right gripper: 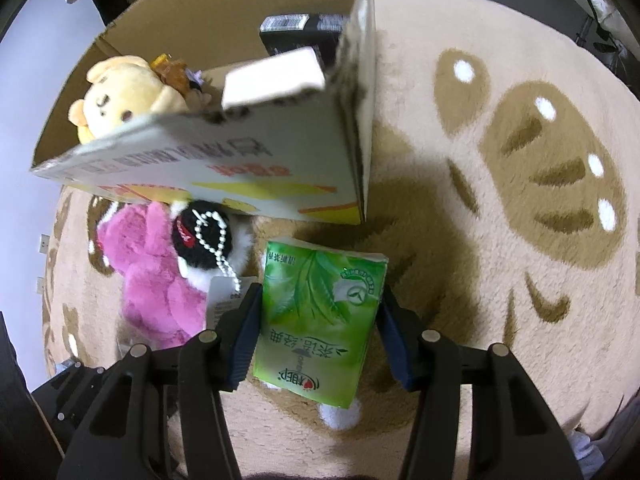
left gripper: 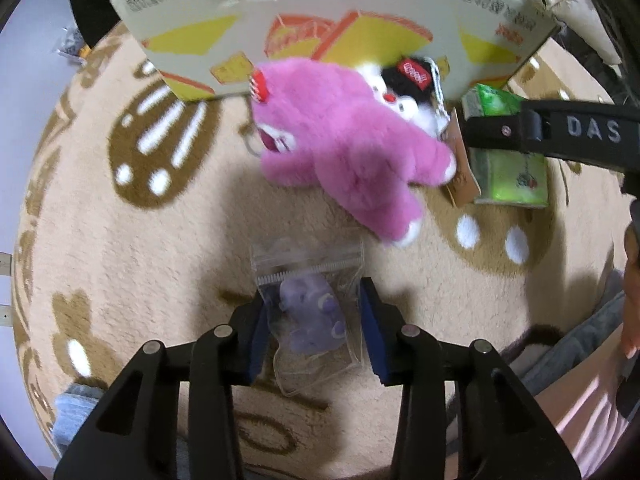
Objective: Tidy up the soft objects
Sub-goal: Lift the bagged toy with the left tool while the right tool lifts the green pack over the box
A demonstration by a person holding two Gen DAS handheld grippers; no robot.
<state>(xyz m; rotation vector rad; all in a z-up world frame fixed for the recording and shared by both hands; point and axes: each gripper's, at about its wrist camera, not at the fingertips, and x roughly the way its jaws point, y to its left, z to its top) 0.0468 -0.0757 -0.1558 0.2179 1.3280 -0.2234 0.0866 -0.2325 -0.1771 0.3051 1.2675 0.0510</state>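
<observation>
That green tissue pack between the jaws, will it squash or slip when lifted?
The green tissue pack looks soft, so it would probably dent a little under the pads. Its glossy wrapper may be somewhat slippery. It seems light for its size and lies flat on the rug, so rolling is unlikely.

Pink plush (left gripper: 344,140), green tissue pack (right gripper: 320,320), tan/brown rug (right gripper: 500,280).

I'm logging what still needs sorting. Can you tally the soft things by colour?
Pink plush: 1
Black-and-white plush: 1
Yellow plush, in the box: 1
Purple toy in clear bag: 1
Green tissue pack: 1
Total: 5
</observation>
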